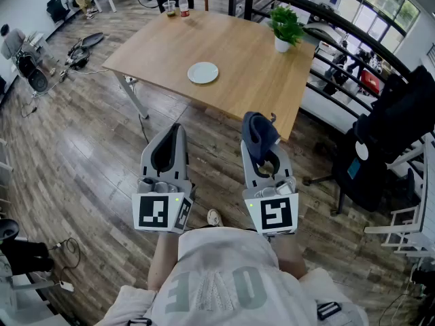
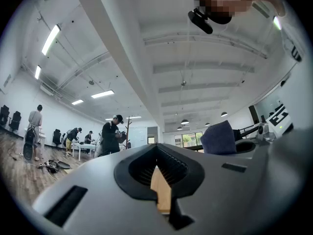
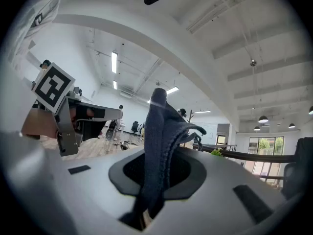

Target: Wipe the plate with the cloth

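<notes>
A round white plate (image 1: 202,73) lies on the wooden table (image 1: 238,60), some way ahead of both grippers. My right gripper (image 1: 261,141) is held over the floor short of the table's near edge, shut on a dark blue cloth (image 1: 258,131). In the right gripper view the cloth (image 3: 161,141) stands up bunched from between the jaws. My left gripper (image 1: 177,133) hovers beside it on the left, its jaws shut with nothing between them. In the left gripper view the cloth (image 2: 220,137) shows at the right.
A potted plant (image 1: 284,26) stands at the table's far right, a bottle (image 1: 183,5) and a cup (image 1: 170,8) at its far corner. A dark railing (image 1: 340,39) runs behind, and a chair with black clothes (image 1: 380,141) is at the right. Several people (image 2: 110,136) stand far off.
</notes>
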`<control>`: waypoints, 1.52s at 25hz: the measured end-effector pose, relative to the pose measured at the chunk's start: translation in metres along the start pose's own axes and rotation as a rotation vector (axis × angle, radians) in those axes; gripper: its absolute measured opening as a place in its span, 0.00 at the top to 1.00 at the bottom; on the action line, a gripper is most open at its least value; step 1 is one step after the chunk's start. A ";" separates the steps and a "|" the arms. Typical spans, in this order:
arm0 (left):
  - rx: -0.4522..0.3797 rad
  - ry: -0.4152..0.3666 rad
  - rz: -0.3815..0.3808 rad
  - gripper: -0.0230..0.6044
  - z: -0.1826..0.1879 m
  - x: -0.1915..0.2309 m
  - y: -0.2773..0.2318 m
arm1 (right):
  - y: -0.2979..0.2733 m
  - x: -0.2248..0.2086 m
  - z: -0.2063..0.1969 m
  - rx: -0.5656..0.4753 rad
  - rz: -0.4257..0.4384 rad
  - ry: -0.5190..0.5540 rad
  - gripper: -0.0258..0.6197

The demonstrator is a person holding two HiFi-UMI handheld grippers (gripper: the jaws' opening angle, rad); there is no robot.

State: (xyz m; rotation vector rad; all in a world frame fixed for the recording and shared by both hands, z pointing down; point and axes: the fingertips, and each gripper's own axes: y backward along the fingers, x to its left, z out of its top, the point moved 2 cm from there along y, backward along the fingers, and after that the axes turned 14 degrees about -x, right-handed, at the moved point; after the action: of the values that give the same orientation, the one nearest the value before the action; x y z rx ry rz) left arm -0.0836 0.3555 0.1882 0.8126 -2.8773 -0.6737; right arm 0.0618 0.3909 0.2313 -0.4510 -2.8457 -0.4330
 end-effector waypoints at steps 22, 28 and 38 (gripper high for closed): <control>0.018 0.002 0.057 0.96 -0.033 0.064 -0.010 | -0.053 0.008 -0.034 0.034 0.013 -0.019 0.87; 0.051 0.020 0.062 0.96 -0.045 0.085 -0.019 | -0.059 0.008 -0.051 0.119 0.003 -0.034 0.87; 0.052 0.022 0.078 0.96 -0.066 0.112 -0.045 | -0.106 0.004 -0.074 0.121 0.027 -0.041 0.87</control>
State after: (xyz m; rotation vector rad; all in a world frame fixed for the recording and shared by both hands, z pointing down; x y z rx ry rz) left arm -0.1453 0.2375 0.2232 0.7046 -2.9006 -0.5803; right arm 0.0359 0.2715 0.2741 -0.4798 -2.8812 -0.2474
